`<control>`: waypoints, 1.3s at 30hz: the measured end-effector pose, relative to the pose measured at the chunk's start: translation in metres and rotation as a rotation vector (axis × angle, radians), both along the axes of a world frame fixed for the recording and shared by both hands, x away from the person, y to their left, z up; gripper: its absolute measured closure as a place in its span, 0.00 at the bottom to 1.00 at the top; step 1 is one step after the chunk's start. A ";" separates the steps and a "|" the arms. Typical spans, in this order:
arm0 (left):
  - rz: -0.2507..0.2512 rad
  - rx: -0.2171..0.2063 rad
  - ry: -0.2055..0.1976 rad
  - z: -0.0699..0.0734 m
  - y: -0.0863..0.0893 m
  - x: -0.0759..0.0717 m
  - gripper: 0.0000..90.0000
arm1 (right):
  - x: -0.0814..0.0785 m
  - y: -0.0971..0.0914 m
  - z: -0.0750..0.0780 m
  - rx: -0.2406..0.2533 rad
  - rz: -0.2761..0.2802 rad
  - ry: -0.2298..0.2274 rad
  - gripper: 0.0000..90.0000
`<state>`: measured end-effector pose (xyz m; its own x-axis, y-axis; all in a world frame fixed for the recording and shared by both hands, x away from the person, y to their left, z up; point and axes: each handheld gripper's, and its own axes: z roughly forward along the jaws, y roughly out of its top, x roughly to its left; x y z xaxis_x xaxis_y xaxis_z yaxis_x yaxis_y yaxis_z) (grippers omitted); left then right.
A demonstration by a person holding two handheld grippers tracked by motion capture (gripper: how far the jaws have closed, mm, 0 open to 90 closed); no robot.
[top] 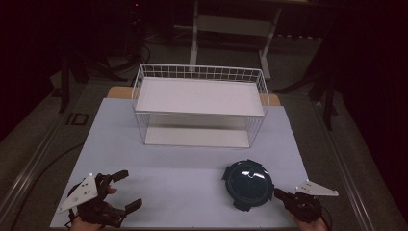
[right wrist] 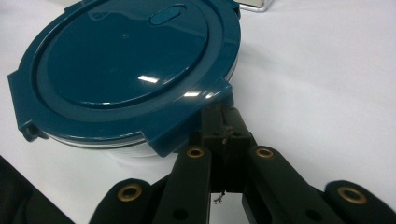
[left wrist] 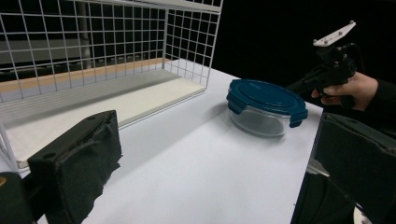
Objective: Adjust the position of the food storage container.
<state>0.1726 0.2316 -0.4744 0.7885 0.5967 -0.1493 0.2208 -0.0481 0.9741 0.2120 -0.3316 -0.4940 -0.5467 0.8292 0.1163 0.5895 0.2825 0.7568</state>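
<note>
Evidently the right tongs (right wrist: 223,122), pressed together, sat under a lid tab of the rigid, slippery-looking container (top: 248,183), its likeliest hold, while the left tongs (top: 126,190) gaped apart.

Open tabletop (top: 183,168) between wire rack (top: 199,103) and lidded container (top: 248,184).

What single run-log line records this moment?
left gripper: open, idle | right gripper: shut, fingers at lid tab | container: lidded, on table | rack: behind
</note>
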 end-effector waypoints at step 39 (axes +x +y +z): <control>-0.001 0.004 0.004 0.000 0.000 0.000 0.01 | 0.036 0.039 -0.002 0.041 0.089 0.021 1.00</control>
